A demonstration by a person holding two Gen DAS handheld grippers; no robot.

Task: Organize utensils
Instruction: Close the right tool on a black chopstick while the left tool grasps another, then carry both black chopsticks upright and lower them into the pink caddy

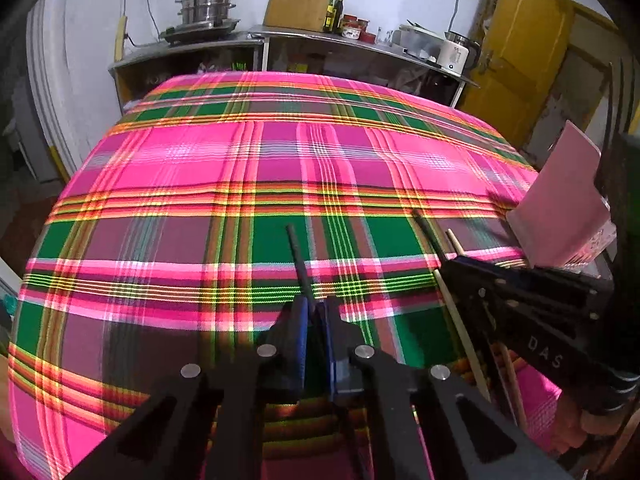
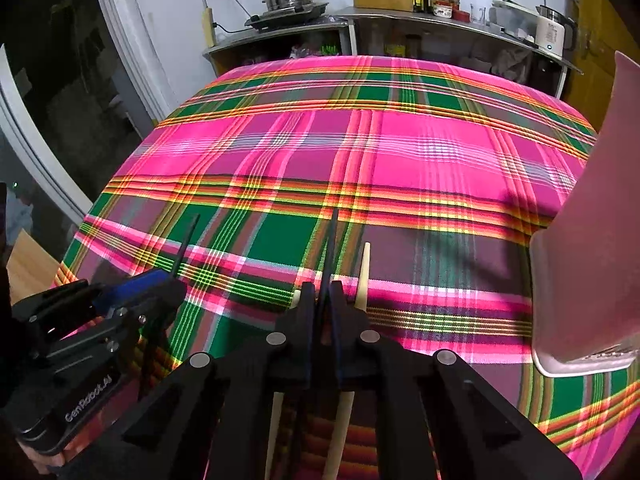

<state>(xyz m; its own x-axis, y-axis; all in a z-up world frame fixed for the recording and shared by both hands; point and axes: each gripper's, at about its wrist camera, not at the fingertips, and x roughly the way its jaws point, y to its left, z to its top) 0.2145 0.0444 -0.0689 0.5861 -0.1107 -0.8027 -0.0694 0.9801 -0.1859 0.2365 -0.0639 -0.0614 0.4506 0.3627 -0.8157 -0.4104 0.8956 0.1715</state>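
My left gripper [image 1: 316,308] is shut on a dark chopstick [image 1: 298,264] that sticks out forward over the plaid tablecloth [image 1: 248,160]. My right gripper [image 2: 322,292] is shut on a second dark chopstick [image 2: 331,244], also pointing forward. Two pale wooden chopsticks [image 2: 363,276] lie on the cloth, one on each side of the right fingers and running back under them. In the left wrist view the right gripper [image 1: 452,268] shows at the right with its dark chopstick [image 1: 428,232] and the pale chopsticks [image 1: 460,320]. The left gripper [image 2: 168,280] shows at the left in the right wrist view.
A pink plastic container [image 2: 592,240] stands on the table's right side, close to the right gripper, also seen as the pink container [image 1: 560,200]. Behind the table a metal counter [image 1: 280,36] carries pots, bottles and a kettle. A yellow door [image 1: 532,40] is at the far right.
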